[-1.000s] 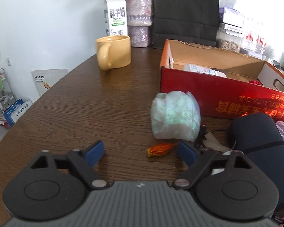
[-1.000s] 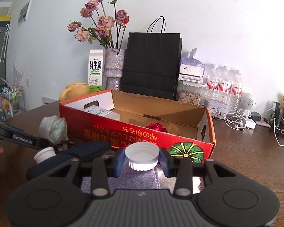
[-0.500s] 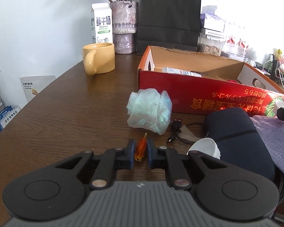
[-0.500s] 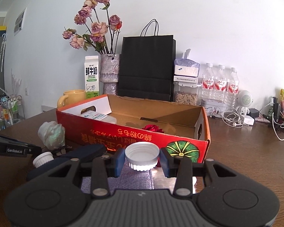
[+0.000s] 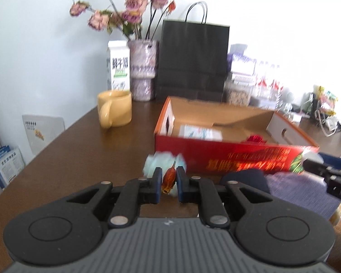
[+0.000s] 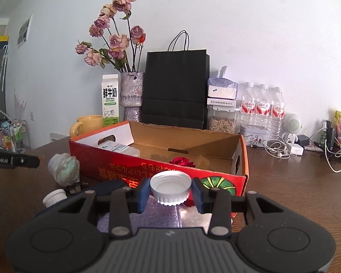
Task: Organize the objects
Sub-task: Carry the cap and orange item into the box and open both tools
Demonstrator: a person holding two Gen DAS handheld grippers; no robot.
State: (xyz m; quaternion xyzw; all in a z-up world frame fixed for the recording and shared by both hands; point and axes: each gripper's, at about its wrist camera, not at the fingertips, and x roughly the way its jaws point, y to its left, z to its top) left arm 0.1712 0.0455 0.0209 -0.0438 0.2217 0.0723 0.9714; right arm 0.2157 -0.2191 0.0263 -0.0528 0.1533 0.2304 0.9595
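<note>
The left gripper (image 5: 168, 183) is pinching a small orange wrapper (image 5: 169, 177) above the wooden table (image 5: 84, 159). The right gripper (image 6: 170, 192) is clamping a white bottle cap (image 6: 170, 187) just before the red cardboard box (image 6: 147, 170).

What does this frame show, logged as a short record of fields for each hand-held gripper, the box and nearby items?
left hand-held gripper: shut on orange petal
right hand-held gripper: shut on white cap
red cardboard box: open; holds carton pack, red rose
plastic wad: on table, left of box
second white cap: on table
</note>
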